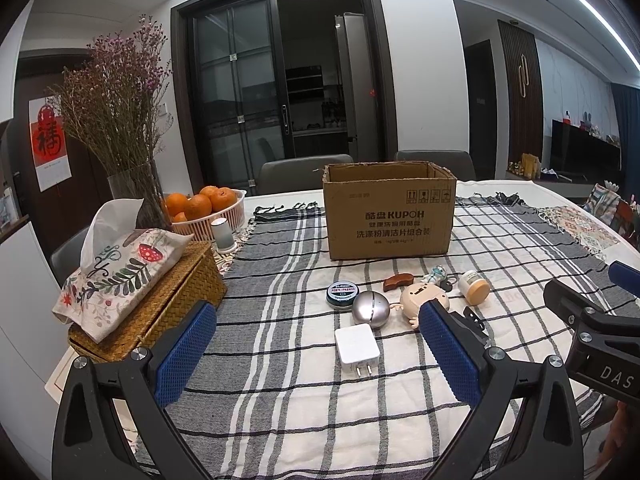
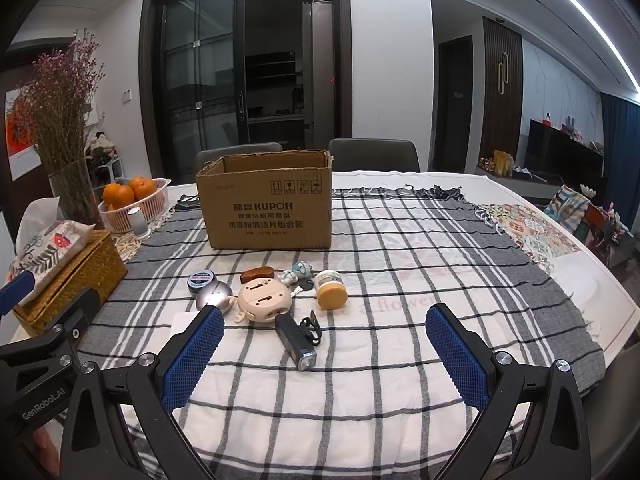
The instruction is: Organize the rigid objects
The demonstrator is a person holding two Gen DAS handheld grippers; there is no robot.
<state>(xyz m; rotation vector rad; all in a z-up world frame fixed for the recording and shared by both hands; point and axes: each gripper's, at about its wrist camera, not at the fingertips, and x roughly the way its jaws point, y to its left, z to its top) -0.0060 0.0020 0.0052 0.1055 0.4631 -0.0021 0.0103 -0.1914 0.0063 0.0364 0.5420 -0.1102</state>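
Note:
An open cardboard box stands on the checked cloth. In front of it lie small objects: a white charger, a silver ball, a round tin, a beige toy, a brown wooden piece, a small figurine with keys, a jar on its side and a black flashlight. My left gripper is open and empty, just short of the charger. My right gripper is open and empty, with the flashlight between its fingers.
A wicker tissue box, a basket of oranges, a small white cylinder and a vase of dried flowers stand at the left. Chairs sit behind the table. The table's right edge curves away.

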